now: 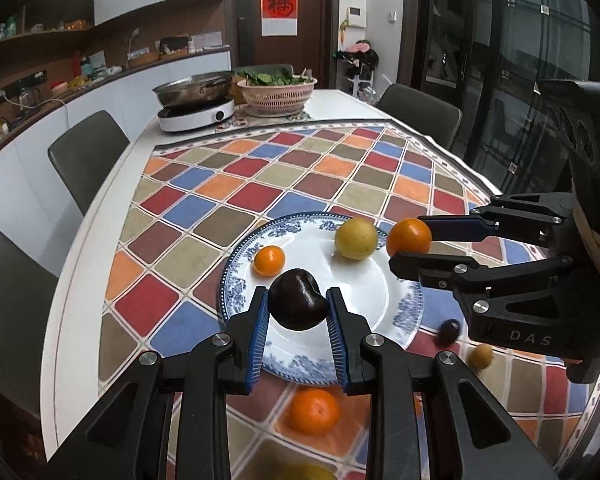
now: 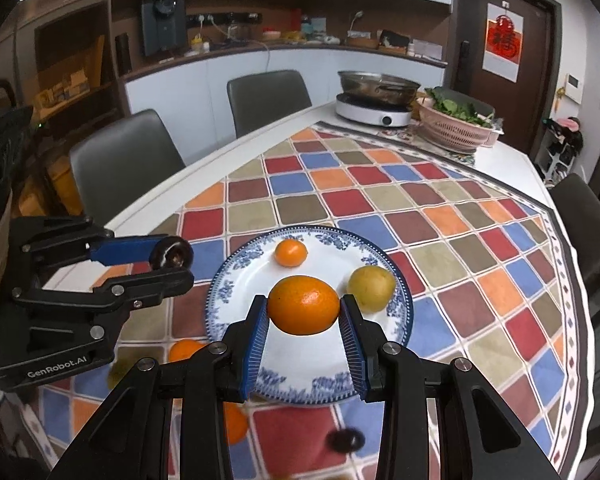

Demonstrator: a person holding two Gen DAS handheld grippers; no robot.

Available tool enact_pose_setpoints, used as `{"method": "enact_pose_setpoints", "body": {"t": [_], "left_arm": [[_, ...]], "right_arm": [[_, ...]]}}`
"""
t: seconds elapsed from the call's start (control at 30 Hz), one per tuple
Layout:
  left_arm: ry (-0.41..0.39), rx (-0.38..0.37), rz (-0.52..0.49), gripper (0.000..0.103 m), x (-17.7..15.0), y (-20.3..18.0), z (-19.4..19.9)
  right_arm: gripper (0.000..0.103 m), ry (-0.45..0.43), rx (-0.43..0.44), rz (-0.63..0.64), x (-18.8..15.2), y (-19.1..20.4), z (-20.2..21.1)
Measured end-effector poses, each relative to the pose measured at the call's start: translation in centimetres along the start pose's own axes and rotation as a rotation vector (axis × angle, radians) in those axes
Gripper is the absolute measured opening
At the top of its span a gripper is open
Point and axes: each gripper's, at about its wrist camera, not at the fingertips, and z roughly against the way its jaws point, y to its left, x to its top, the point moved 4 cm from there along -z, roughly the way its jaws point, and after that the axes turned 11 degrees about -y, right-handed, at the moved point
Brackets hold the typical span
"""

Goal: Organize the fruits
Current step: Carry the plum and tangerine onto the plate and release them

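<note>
Over plate [image 1: 384,300] | left hand-held gripper [image 1: 298,308] clamps glossy dark plum [image 1: 298,300]

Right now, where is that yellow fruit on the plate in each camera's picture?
Left wrist view: yellow fruit lies right of centre, on the plate's far side.
Right wrist view: yellow fruit lies right of centre, at the plate's right rim.
Shared landmark: the small orange on the plate.

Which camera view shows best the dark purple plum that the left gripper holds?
The left wrist view: the dark purple plum sits large and central, clamped in the left gripper above the blue-and-white patterned plate. In the right wrist view it appears small at the left edge, partly covered by a finger.
</note>
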Motion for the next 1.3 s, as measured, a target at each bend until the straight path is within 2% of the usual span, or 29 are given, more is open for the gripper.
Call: {"method": "enact_pose_setpoints", "body": {"t": [0.4, 0.7, 1.23, 1.3], "left_arm": [[0.134, -0.053, -0.027, 0.029, -1.1, 2.4, -6.9], [0.209, -0.075, -0.089, 0.029, -1.8, 2.9, -10.1], [0.232, -0.071, -0.088, 0.030, -1.8, 3.4, -11.4], [0.229, -0.061, -0.096, 0.032, -1.7, 3.3, -11.2]], "right_arm": [[0.037, 0.102, 0.008, 0.062, -0.4, -0.7, -6.9], [0.037, 0.128, 0.021, 0.073, -0.7, -0.6, -9.3], [0.037, 0.149, 0.012, 0.082, -0.9, -0.8, -10.5], [0.038, 0.150, 0.015, 0.075, -0.9, -0.9, -10.5]]}}
